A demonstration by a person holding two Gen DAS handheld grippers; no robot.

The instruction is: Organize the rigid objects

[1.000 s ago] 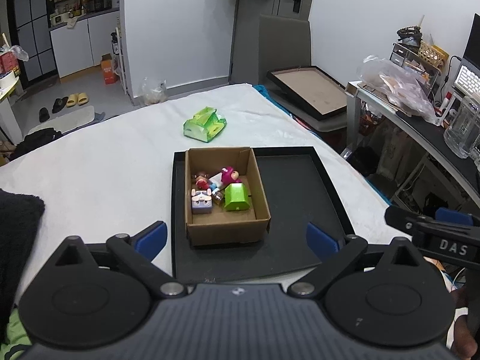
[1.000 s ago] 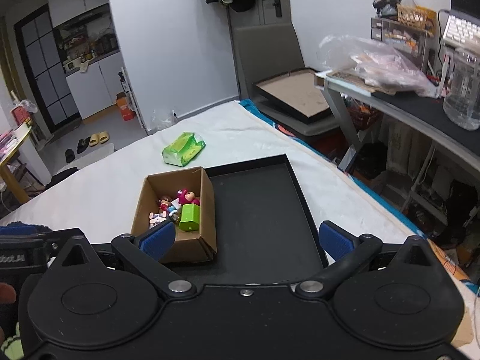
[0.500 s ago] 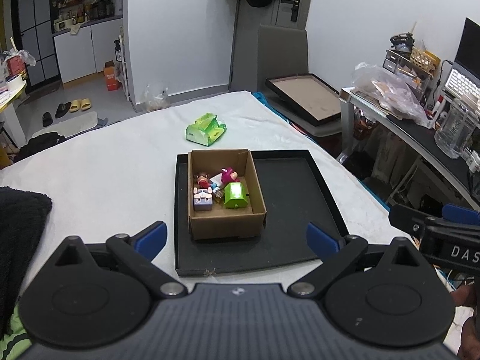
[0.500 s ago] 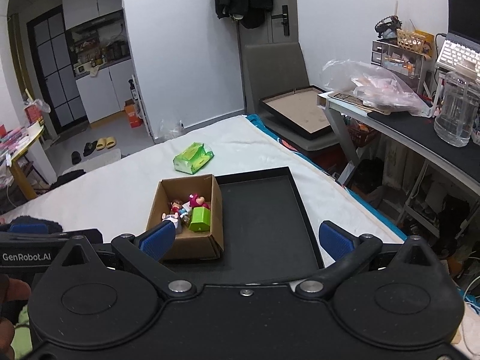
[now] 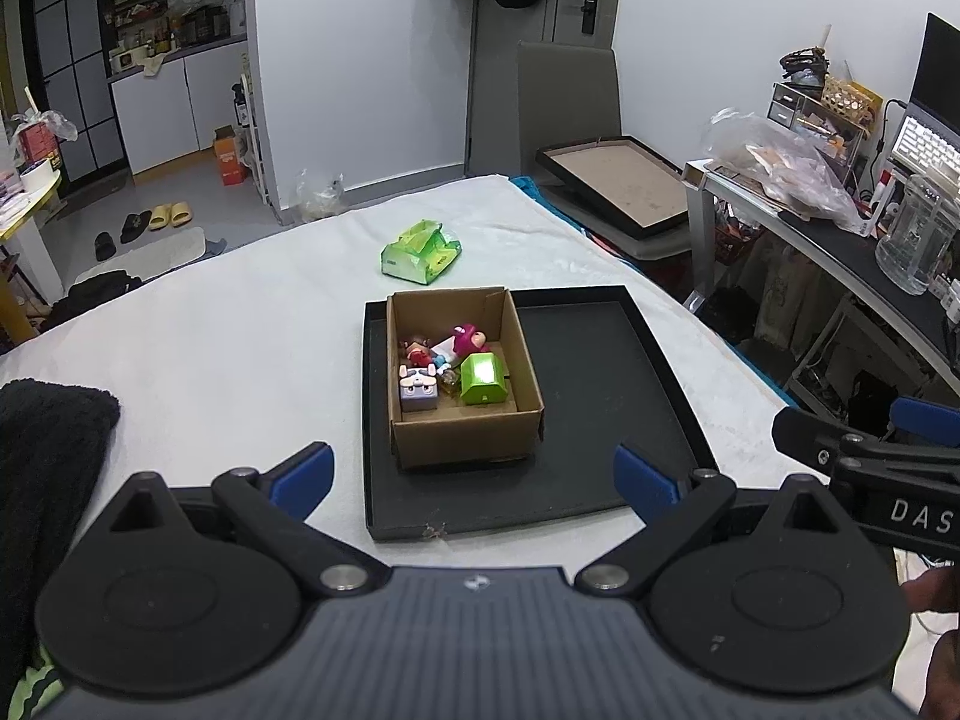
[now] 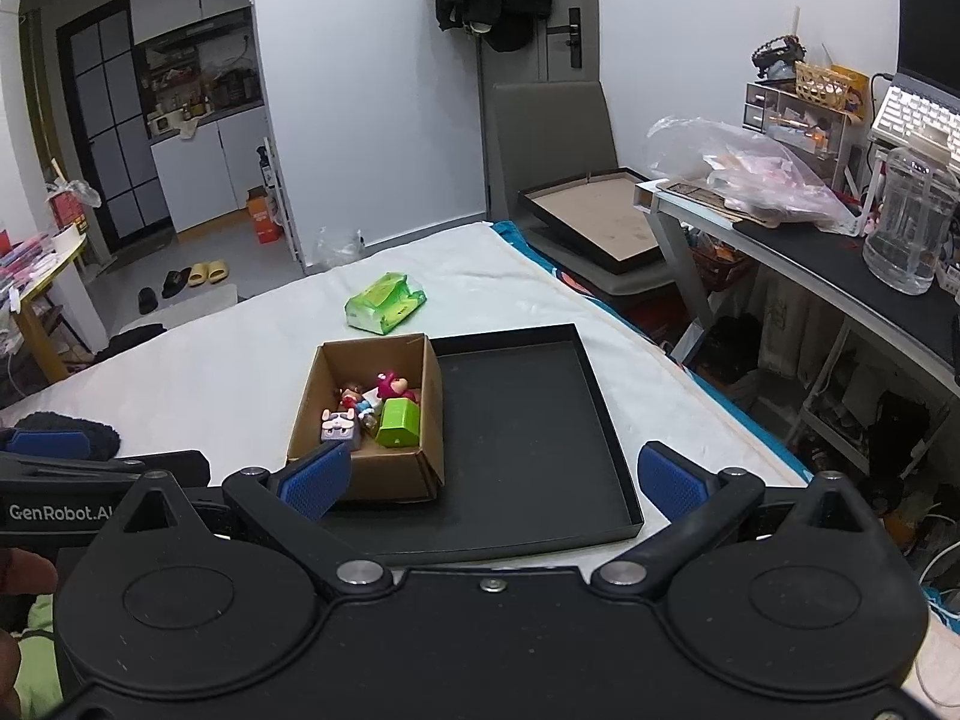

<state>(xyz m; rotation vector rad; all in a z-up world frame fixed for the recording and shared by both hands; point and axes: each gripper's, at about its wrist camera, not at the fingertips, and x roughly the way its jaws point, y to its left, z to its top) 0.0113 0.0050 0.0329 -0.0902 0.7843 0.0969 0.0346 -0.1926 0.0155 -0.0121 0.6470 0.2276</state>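
Lying on the white-sheeted bed (image 5: 228, 348): a shallow black rectangular tray (image 5: 600, 396), with an open brown cardboard box (image 5: 465, 432) sitting in its left part, touching the tray floor, the right part of the tray showing bare. Resting inside the box: a bright green house-shaped plastic block (image 5: 483, 378) toward the right wall, a small lilac cube with a cartoon face (image 5: 418, 390) just beside it on the left, a magenta bear figurine (image 5: 470, 339) toward the far side and a small red-and-brown figurine (image 5: 416, 351) near the left wall, all crowded together. Lying farther back on the sheet, well apart from the tray: a crumpled green plastic packet (image 5: 420, 252). Hovering at the near edge of the tray, touching nothing: left tongs (image 5: 474, 474), blue pads spread wide and empty; beside them, right tongs (image 6: 492, 477), likewise spread wide and holding nothing.
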